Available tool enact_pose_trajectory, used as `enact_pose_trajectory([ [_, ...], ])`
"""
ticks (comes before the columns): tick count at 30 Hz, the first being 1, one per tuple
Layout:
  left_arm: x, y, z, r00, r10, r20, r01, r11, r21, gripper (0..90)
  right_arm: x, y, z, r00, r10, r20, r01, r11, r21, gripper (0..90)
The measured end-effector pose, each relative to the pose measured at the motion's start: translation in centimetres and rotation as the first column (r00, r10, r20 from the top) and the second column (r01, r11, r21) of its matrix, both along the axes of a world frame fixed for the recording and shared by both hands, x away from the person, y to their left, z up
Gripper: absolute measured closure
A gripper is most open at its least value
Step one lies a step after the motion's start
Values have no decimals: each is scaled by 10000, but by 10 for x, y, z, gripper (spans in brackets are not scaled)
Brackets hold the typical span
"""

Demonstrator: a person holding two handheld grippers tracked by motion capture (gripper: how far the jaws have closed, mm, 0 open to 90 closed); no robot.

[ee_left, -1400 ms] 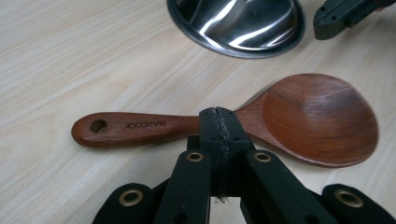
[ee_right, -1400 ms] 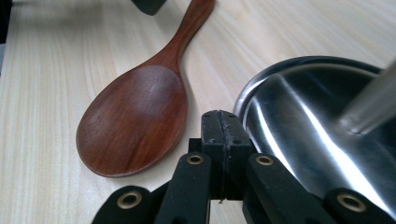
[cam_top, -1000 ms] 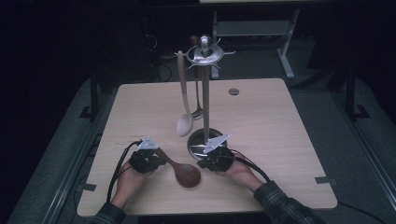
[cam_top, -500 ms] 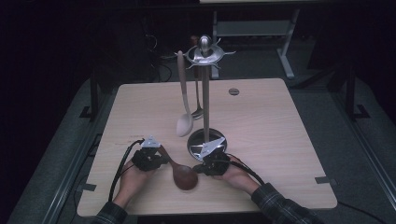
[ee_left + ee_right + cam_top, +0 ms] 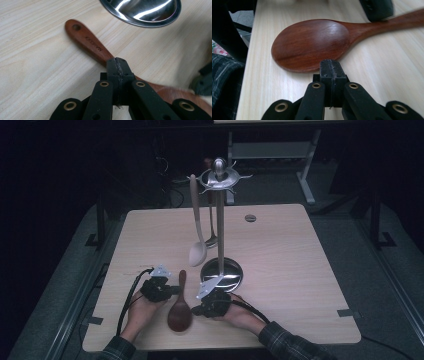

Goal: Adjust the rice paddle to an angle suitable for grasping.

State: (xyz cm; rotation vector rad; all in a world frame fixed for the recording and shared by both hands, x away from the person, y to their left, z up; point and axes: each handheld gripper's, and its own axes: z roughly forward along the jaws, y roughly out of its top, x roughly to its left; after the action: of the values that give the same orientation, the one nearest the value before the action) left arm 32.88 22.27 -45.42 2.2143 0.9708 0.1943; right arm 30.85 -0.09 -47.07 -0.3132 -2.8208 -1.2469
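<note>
A dark wooden spoon (image 5: 180, 307) lies flat on the table, bowl toward the person and handle pointing at the stand. My left gripper (image 5: 170, 290) is shut, its tips right over the spoon's neck (image 5: 100, 51); nothing sits between the jaws. From the right, my right gripper (image 5: 197, 309) is also shut, its closed tips (image 5: 331, 68) just short of the bowl's rim (image 5: 312, 43). Whether either gripper touches the spoon I cannot tell.
A steel utensil stand (image 5: 222, 270) with a round base (image 5: 142, 10) rises just beyond the grippers. A pale spoon (image 5: 197, 251) and a metal spoon (image 5: 211, 239) hang from its top. A small round disc (image 5: 250, 218) lies near the far table edge.
My right gripper slid left and a little nearer the person. The wooden spoon's bowl shifted left, so the spoon has swung from slanted to nearly straight. The left gripper stayed put.
</note>
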Motion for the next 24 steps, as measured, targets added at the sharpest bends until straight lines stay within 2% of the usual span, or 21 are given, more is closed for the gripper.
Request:
enact_pose_trajectory([
  [6,1,2,0,10000,-38,22,38,10000,7,900,-3,15,2,9998,86,-168,-85,9999,56,900],
  [7,0,2,0,10000,-15,13,15,10000,-5,900,-2,19,1,9998,218,-28,-217,9996,202,900],
  [13,0,2,1,10000,-66,-20,66,10000,18,900,-1,31,1,9994,343,-81,-340,9988,342,900],
  [17,-1,0,-1,10000,70,-50,-71,9998,-203,900,-3,42,1,9989,435,-149,-429,9983,397,900],
  [20,-1,0,-1,10000,82,-54,-83,9997,-241,900,-3,50,1,9982,601,23,-601,9971,458,900],
  [21,-1,-1,-1,9999,81,-60,-82,9997,-250,900,-4,52,1,9985,530,-98,-525,9975,474,900],
  [24,-1,0,-1,10000,64,-42,-65,9997,-237,900,-4,54,2,9985,536,-97,-530,9971,546,900],
])
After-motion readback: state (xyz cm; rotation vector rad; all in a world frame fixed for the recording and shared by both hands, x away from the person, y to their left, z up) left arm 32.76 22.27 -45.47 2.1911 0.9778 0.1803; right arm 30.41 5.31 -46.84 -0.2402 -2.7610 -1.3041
